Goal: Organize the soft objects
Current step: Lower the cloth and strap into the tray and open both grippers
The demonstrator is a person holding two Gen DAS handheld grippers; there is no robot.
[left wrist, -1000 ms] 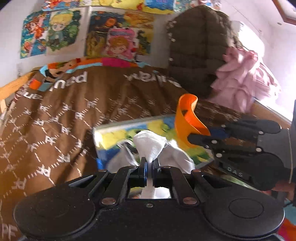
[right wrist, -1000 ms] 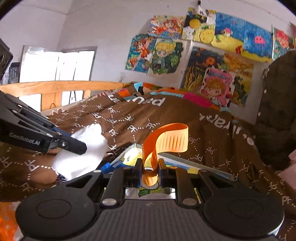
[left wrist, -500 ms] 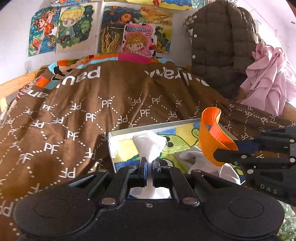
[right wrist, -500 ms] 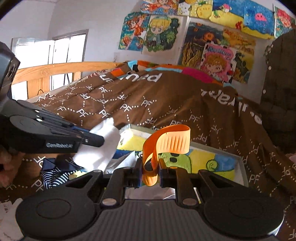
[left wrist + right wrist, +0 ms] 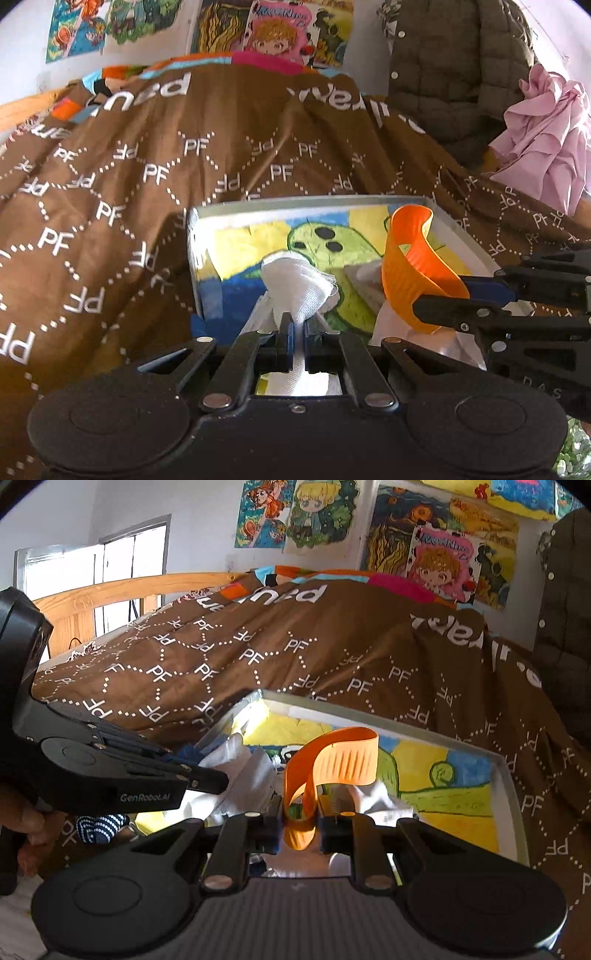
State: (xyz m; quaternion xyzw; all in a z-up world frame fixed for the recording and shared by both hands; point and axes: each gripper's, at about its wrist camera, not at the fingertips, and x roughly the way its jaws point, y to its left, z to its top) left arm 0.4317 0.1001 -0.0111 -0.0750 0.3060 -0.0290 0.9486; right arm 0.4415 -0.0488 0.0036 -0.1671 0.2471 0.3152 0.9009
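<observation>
Over the box (image 5: 463, 236) on the brown blanket (image 5: 155, 173), the left wrist view shows the left gripper (image 5: 298, 326) clamped on a white cloth (image 5: 297, 282); beside it the right gripper grips an orange band (image 5: 410, 269).

From the right wrist, the right gripper (image 5: 300, 814) pinches the orange band (image 5: 332, 764) above the box (image 5: 511, 794); the left gripper (image 5: 210, 775) holds white cloth (image 5: 247, 771) at the box's left edge.

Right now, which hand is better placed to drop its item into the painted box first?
Probably the left. The left gripper holds the white cloth over the box, above cloth already lying inside. The right gripper pinches the orange band just beside it, equally close.
</observation>
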